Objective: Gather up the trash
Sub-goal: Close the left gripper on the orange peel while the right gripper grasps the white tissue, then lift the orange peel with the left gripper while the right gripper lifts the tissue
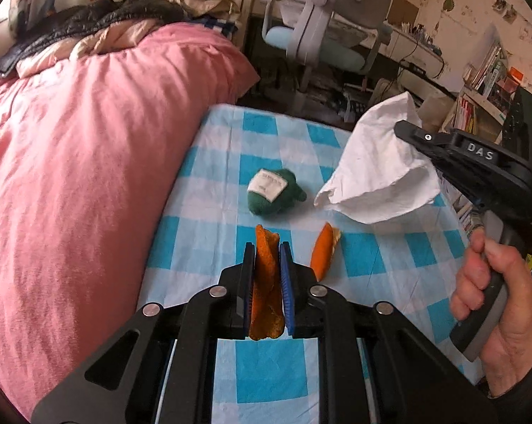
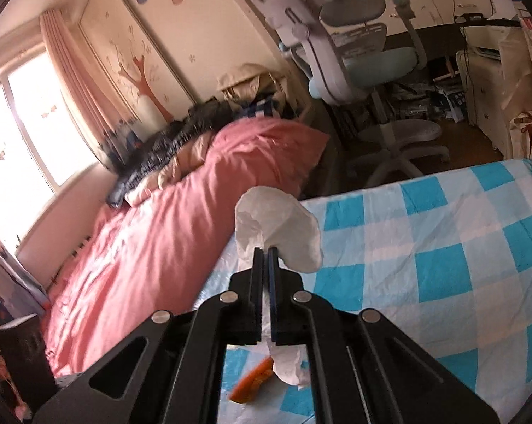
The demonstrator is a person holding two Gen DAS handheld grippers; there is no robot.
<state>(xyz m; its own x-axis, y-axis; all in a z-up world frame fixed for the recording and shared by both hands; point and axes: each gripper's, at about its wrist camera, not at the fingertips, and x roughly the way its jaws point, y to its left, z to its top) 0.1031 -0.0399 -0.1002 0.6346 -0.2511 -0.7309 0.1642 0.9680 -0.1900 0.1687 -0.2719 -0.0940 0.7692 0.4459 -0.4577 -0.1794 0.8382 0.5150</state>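
Orange peel (image 1: 266, 282) stands clamped upright between the closed fingers of the left gripper (image 1: 267, 247), its upper edge poking out past the fingertips and its lower end hanging beneath the jaws, above the blue-and-white checked sheet (image 1: 372, 258). A second orange peel piece (image 1: 323, 252) lies on the sheet just to the right of the left gripper, apart from it; in the right wrist view it shows as an orange blur (image 2: 253, 380) low under the jaws. The right gripper (image 2: 265, 249) is pinched tight on a white tissue (image 2: 278, 228), which billows out beyond the fingertips and trails below the jaws. From the left wrist camera the same tissue (image 1: 375, 169) hangs raised off the sheet from the right gripper (image 1: 412, 130), whose handle sits in the person's right hand (image 1: 492, 304). A green plush toy (image 1: 274, 190) with a white label rests on the sheet between tissue and pink duvet (image 1: 89, 162). A desk chair (image 2: 354, 56) stands past the bed
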